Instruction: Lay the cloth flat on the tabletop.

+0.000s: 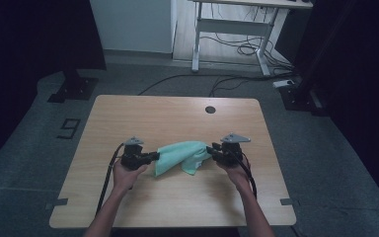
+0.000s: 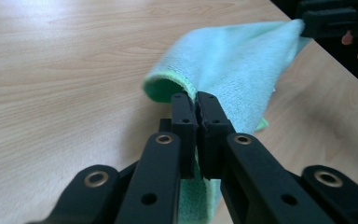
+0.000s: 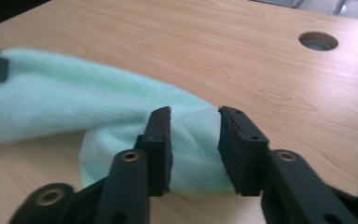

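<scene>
Nearest the person, both grippers flank the green cloth (image 1: pixel 182 155), whose long axis runs between them: left gripper (image 2: pixel 196 100) pinches its left end, right gripper (image 3: pixel 195 116) straddles its right end, jaws parted. Beyond lies bare table (image 1: pixel 177 113).

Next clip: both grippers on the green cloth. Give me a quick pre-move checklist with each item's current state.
1. Left gripper shut on cloth: ok.
2. Right gripper gripping cloth: not ok; jaws stand apart, with cloth bunched between them.
3. Cloth spread flat: not ok; it is bunched and sags between the grippers.
4. Cloth fully lifted off table: cannot tell.
5. Table around cloth free of other things: ok.
</scene>
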